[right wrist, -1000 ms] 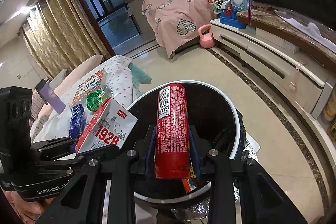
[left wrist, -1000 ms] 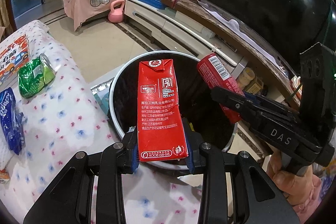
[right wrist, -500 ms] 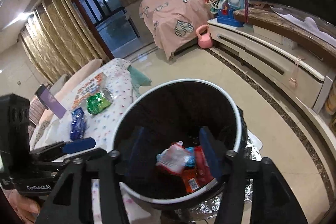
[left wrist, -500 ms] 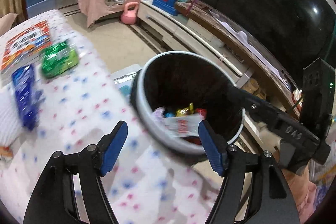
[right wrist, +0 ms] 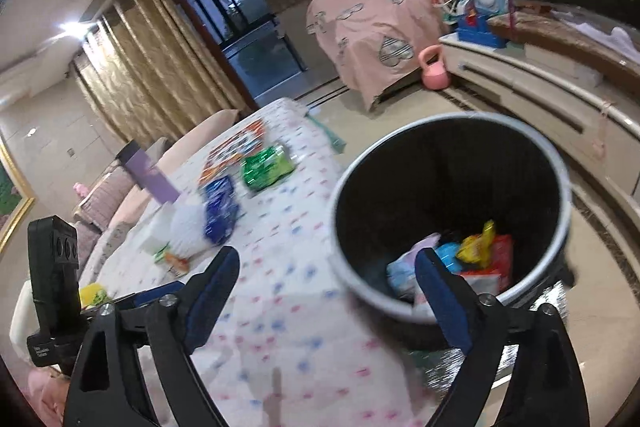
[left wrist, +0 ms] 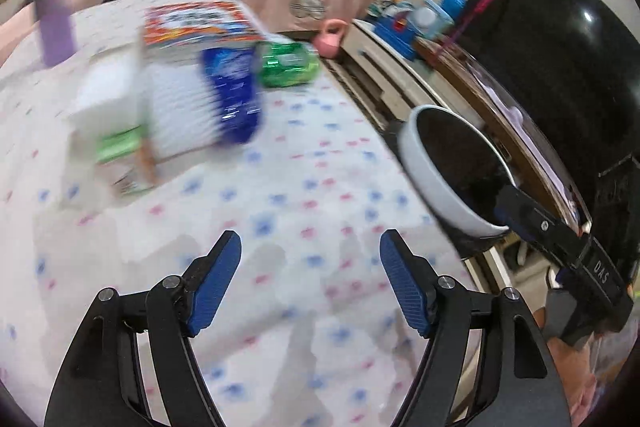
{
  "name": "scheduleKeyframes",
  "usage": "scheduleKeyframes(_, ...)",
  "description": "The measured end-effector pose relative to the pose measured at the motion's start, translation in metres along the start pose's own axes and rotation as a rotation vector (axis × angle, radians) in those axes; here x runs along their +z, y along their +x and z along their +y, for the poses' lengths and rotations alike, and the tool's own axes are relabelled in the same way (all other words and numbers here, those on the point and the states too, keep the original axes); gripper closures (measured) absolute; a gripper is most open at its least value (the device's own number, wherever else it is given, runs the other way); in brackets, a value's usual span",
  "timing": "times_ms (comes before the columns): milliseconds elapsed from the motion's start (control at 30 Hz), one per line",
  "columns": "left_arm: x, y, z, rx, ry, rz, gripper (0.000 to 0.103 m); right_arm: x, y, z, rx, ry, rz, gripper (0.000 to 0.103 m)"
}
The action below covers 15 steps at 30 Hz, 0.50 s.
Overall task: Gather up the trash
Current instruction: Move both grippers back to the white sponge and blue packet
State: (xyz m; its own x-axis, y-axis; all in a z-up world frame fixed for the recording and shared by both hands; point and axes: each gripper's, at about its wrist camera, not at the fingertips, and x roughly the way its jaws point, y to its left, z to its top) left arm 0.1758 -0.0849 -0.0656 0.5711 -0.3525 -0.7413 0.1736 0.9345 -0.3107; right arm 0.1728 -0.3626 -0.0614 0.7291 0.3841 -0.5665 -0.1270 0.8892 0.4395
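Observation:
My left gripper (left wrist: 311,241) hangs over the flowered tablecloth (left wrist: 304,187), jaws opening, nothing between them. My right gripper (right wrist: 328,257) is at the table's edge beside the black trash bin (right wrist: 452,119), jaws opening and empty. The bin holds several wrappers (right wrist: 476,251) and a red carton. In the left wrist view the bin (left wrist: 432,163) is at the right, with the right gripper's finger (left wrist: 560,239) over its rim. A blue packet (left wrist: 234,95), a green packet (left wrist: 286,65) and a white striped packet (left wrist: 176,115) lie on the far side of the table, blurred.
A colourful flat box (left wrist: 196,23), a white box (left wrist: 108,95) and a purple bottle (left wrist: 52,23) stand further back on the table. A TV cabinet (right wrist: 520,75), a pink kettlebell (right wrist: 434,69) and a pink-covered piece of furniture (right wrist: 372,27) lie beyond the bin.
The left gripper let the red carton go and the right let the red can go; both fell into the bin. Both grippers have swung left, away from the bin towards the table.

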Motion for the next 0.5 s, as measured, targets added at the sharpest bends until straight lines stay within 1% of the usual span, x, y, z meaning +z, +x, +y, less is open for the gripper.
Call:
scheduleKeyframes(167,-0.009,-0.016,0.038,0.055,-0.065,-0.022,0.029,-0.017,0.019,0.024,0.044,-0.009,0.051,0.011)
scheduleKeyframes(233,-0.009,-0.02,0.05,0.063,-0.089,-0.029,0.029,-0.023,0.029,0.038,0.066,-0.037,0.084,0.011)
scheduleKeyframes(367,-0.009,-0.025,0.071,0.081,-0.137,-0.04,0.029,-0.031,0.043,0.064,0.084,-0.099,0.106,0.011)
scheduleKeyframes(500,-0.008,-0.026,0.085,0.089,-0.164,-0.046,0.029,-0.034,0.058,0.078,0.098,-0.113,0.126,0.011)
